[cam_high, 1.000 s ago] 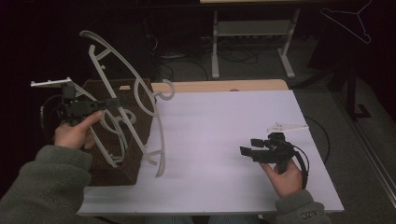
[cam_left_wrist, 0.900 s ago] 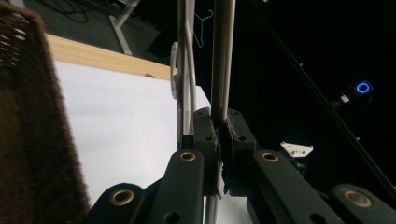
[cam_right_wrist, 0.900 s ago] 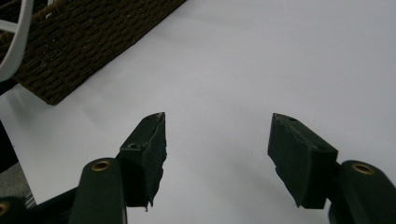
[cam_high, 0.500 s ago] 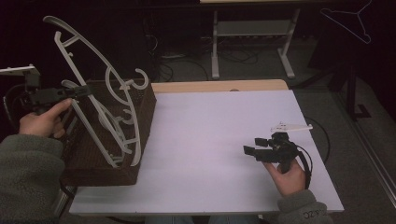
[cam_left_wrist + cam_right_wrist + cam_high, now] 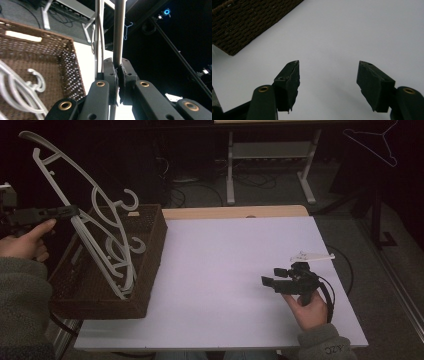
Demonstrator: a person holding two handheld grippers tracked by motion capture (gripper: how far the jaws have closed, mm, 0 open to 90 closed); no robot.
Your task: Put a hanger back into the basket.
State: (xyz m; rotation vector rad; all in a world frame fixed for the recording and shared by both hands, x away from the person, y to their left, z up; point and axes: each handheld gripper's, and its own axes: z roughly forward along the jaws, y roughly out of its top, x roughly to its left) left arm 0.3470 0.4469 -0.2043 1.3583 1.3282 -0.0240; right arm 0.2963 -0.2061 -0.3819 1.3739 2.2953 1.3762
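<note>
A: Gripping the white plastic hanger (image 5: 75,195) by its straight bar, our left gripper (image 5: 70,211) stayed out of this entry's doubts: jaws clenched on the bar, which we saw pinched between the pads (image 5: 119,75).

B: Why tilted so?

A: We judged it was to lean the hanger in the wicker basket (image 5: 150,270), lower end resting among the other hangers (image 5: 122,255).

B: And our right gripper (image 5: 272,282)?

A: Released, nothing between its jaws, low over the white tabletop (image 5: 225,260), well apart from the basket.

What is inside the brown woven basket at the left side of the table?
The basket holds white plastic hangers, leaning up out of it; the left gripper grips one. The basket's near wall hides part of its floor.
</note>
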